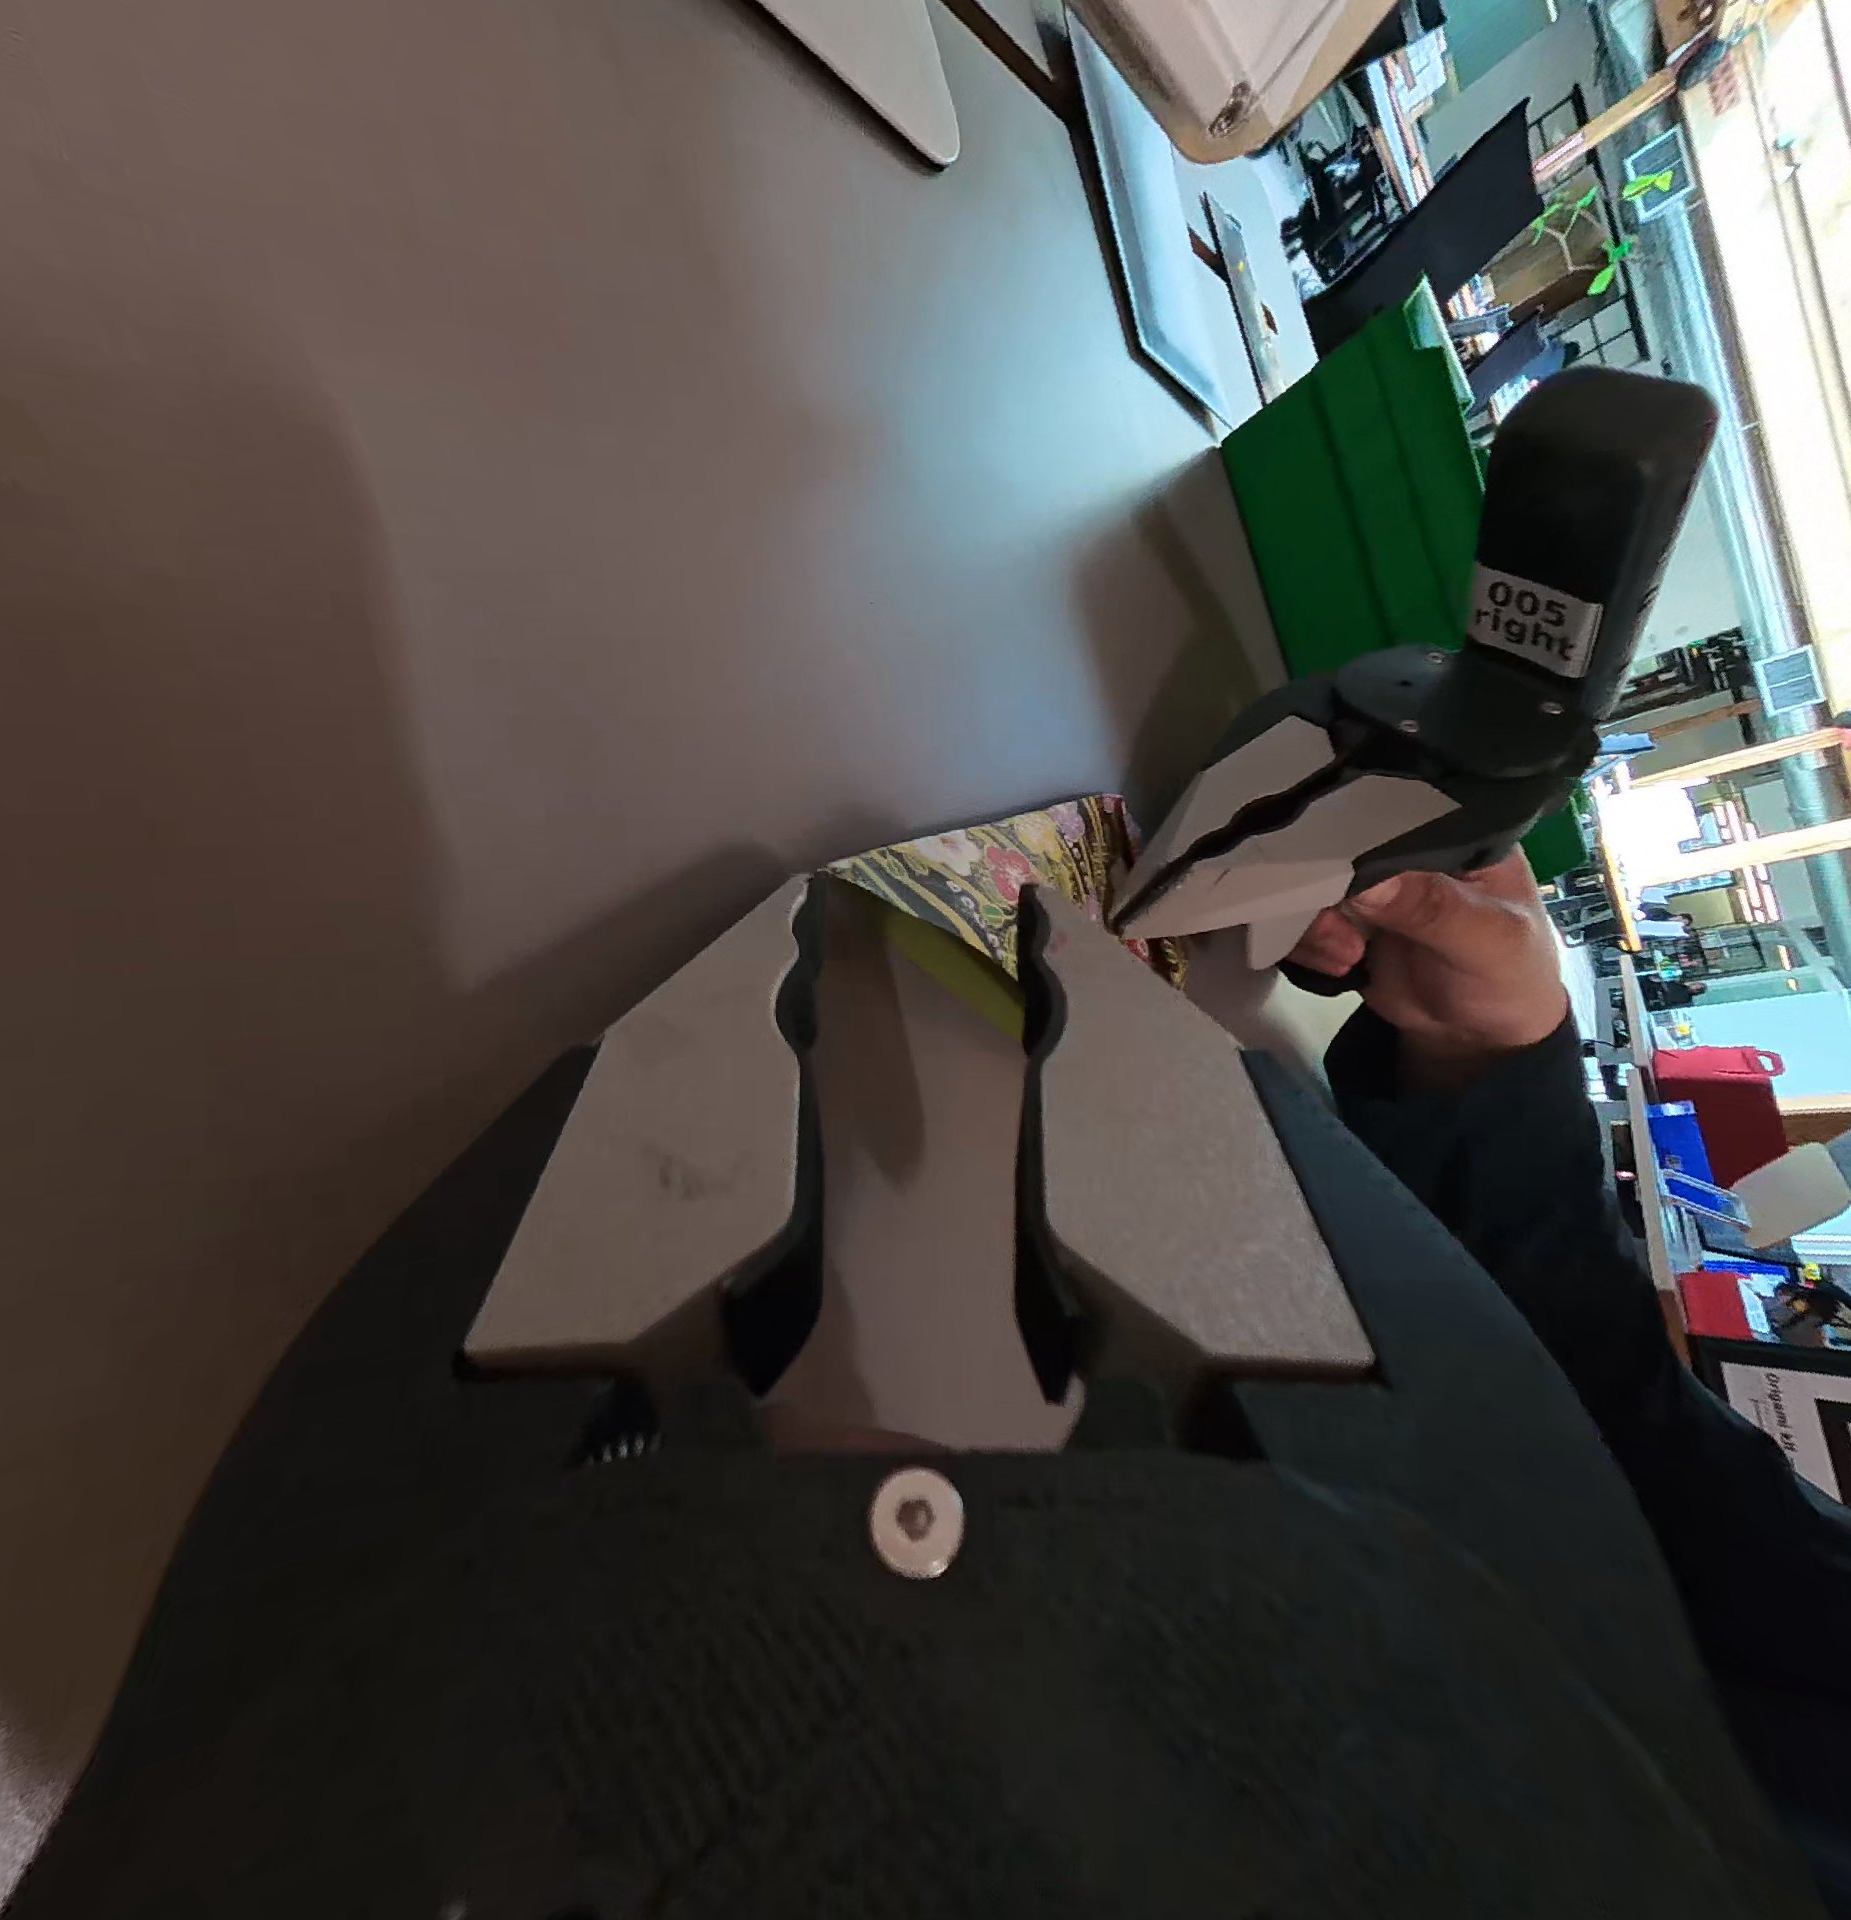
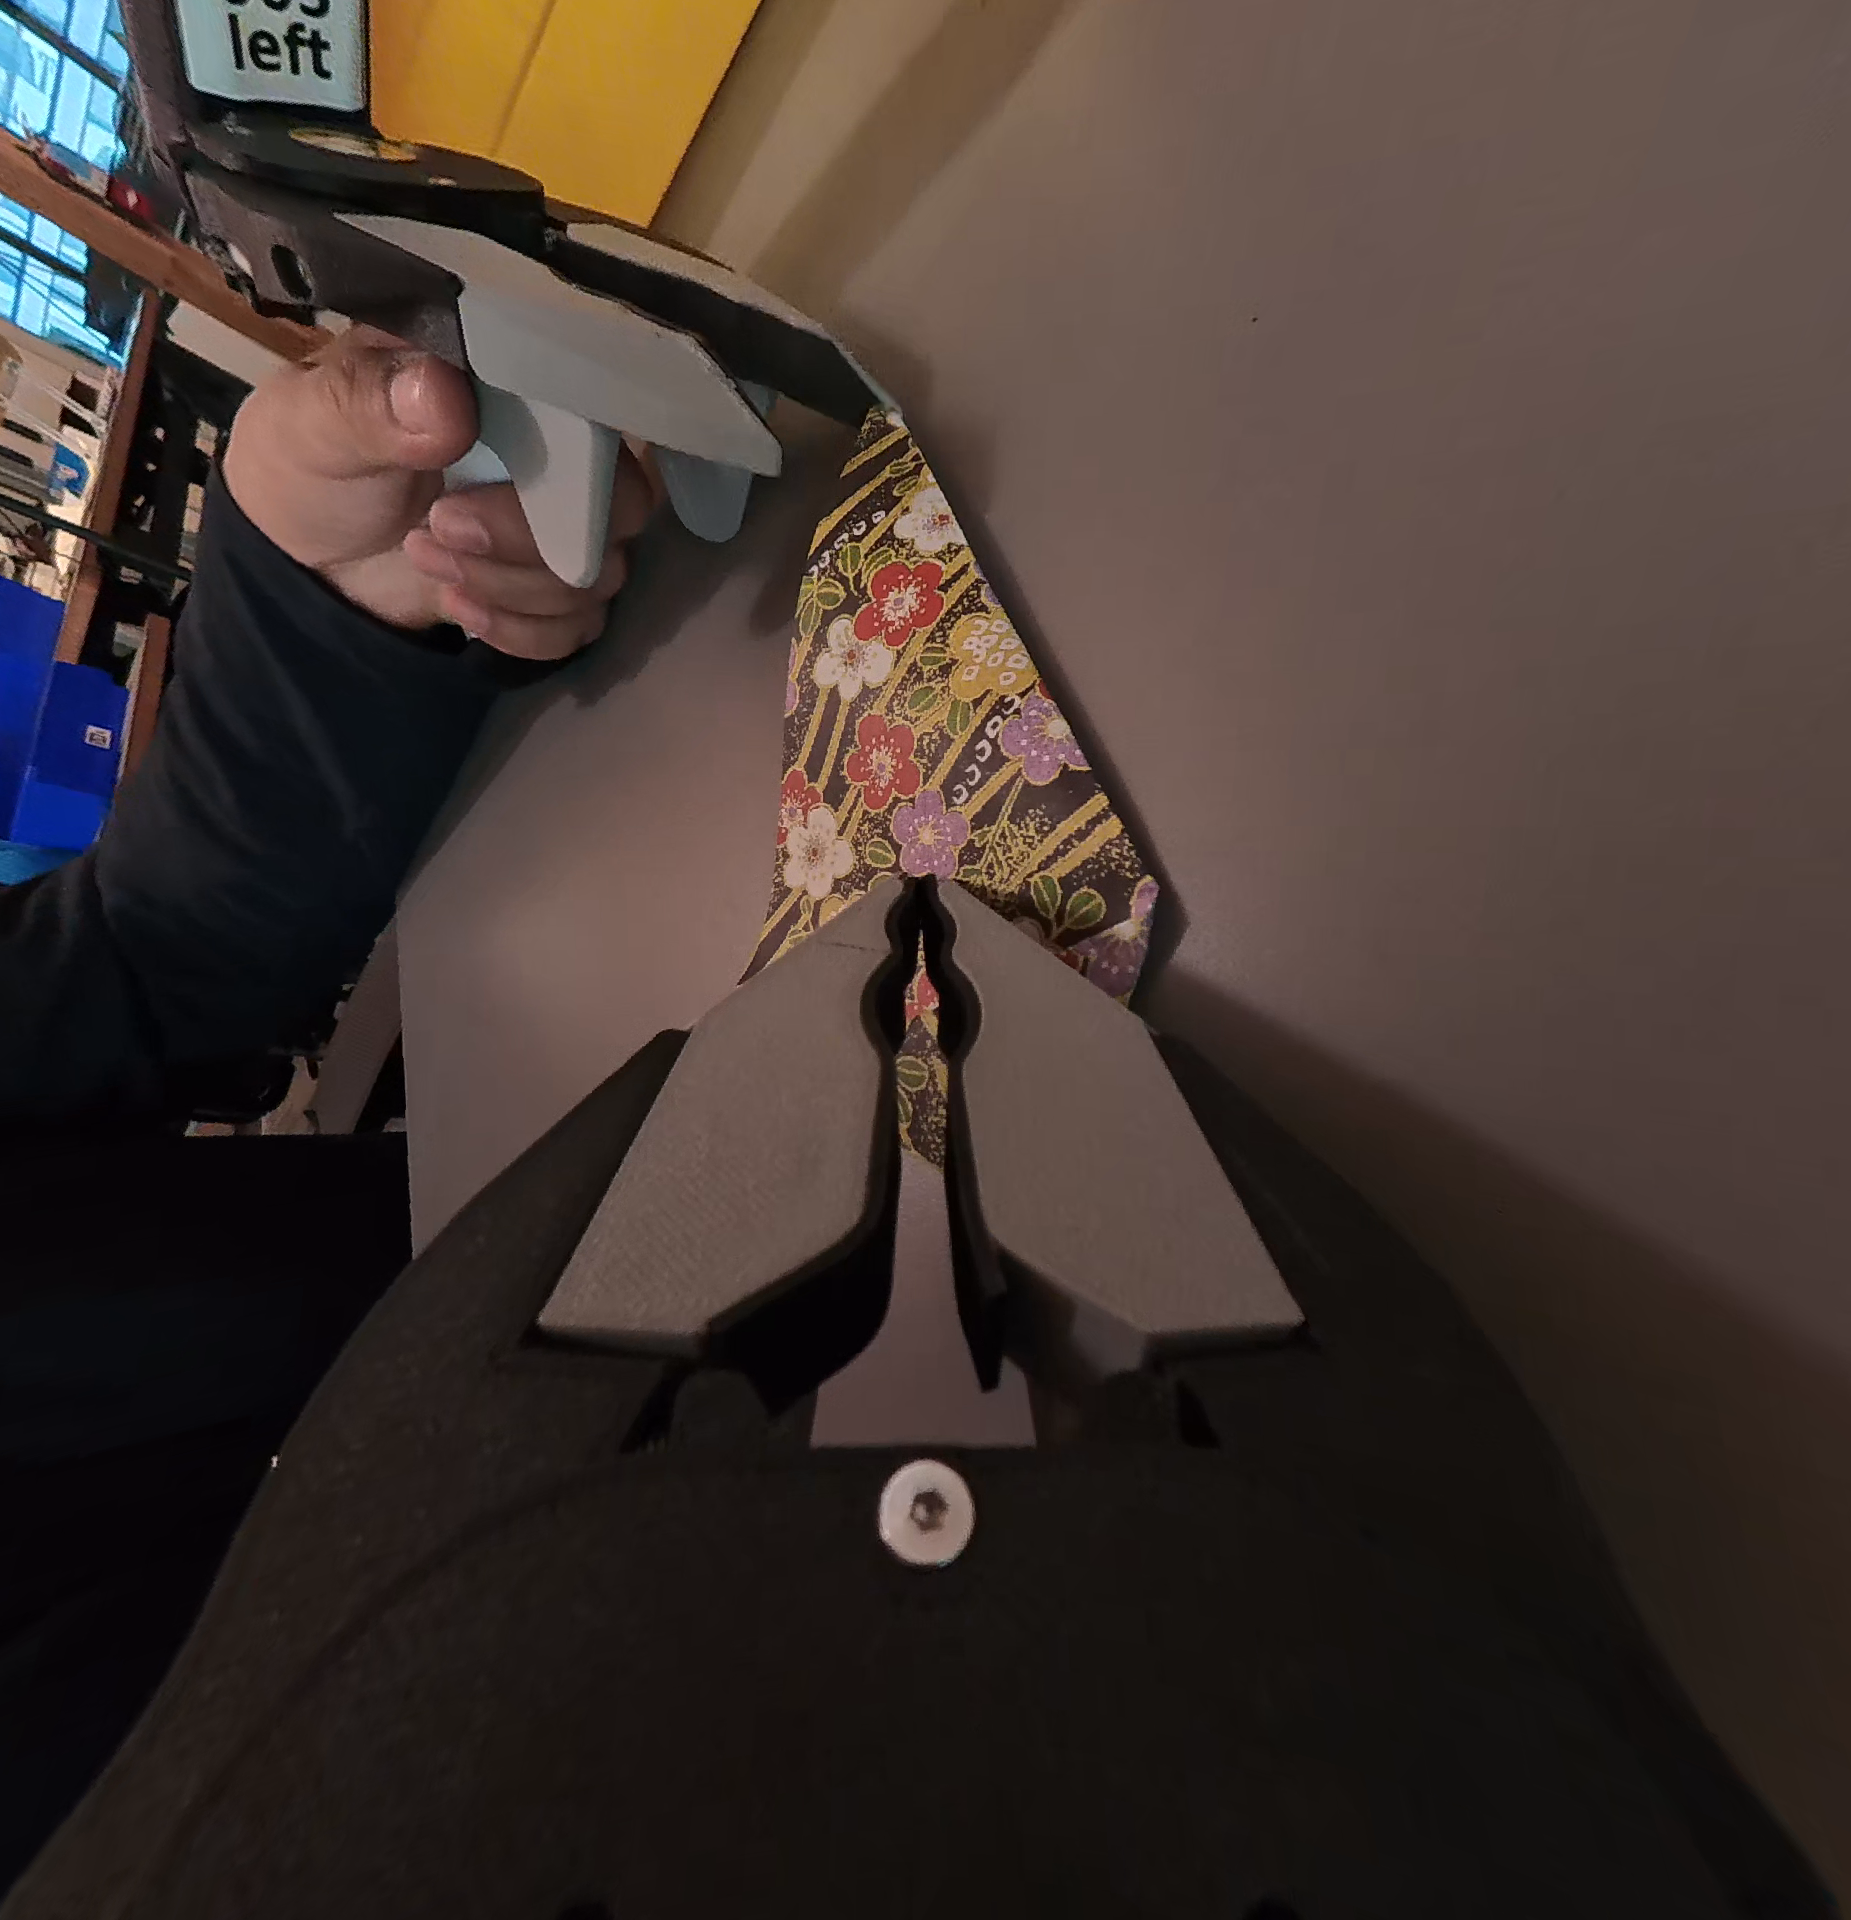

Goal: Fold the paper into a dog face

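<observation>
Daylight floods in from the windows (image 1: 1773, 343) on the far side, blown out to white glare there, while my surface (image 1: 485, 468) stays dim and grey-brown. My left tongs (image 1: 921, 914) cast a broad soft shadow across it. Both views are tilted and bowed by the wide lens, with edges stretched. The floral paper (image 2: 921, 748) reads sharp; the near black housings look soft.

each wrist camera sits just behind its own hand-held gripper, rolled sideways and low over the grey bench (image 1: 588, 520). the left view looks along the bench toward the right hand-held gripper (image 1: 1134, 909); the right view looks back. both share the floral paper (image 2: 900, 727), seen close.
</observation>
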A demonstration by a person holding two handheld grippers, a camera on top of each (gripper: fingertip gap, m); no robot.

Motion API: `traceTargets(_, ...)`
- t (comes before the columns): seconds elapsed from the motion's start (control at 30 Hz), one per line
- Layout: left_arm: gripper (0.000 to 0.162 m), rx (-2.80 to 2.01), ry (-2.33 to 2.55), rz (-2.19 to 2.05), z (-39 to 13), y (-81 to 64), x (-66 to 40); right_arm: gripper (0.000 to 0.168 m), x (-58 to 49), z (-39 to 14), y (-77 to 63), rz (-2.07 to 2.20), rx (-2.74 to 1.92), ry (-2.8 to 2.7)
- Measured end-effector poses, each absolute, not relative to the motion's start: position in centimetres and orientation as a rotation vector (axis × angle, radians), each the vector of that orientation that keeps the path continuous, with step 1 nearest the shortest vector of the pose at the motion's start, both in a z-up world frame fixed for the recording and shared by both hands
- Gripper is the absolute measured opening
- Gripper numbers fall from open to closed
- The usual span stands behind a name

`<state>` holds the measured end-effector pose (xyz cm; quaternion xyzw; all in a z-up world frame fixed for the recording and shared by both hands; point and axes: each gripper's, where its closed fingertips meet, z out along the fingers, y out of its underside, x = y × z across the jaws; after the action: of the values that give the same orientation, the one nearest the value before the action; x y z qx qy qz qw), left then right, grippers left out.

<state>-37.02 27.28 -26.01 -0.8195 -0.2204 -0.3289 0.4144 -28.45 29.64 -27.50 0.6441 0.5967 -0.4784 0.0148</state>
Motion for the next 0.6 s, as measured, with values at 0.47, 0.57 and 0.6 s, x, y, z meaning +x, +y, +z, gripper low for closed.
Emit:
traceTargets(0.47, 0.033, -2.078, -0.593, -0.720, -26.3, 27.4, -38.2, 0.000, -28.4, -27.6, 29.6, -1.474, 2.004, 1.883)
traceTargets(0.57, 0.034, -2.074, -0.590, -0.734, -26.2, 27.3, -38.3, 0.000, -28.4, -27.6, 29.6, -1.473, 2.000, 1.879)
traceTargets(0.6, 0.038, -2.067, -0.580, -0.743, -26.1, 27.4, -38.2, 0.000, -28.4, -27.6, 29.6, -1.473, 1.999, 1.880)
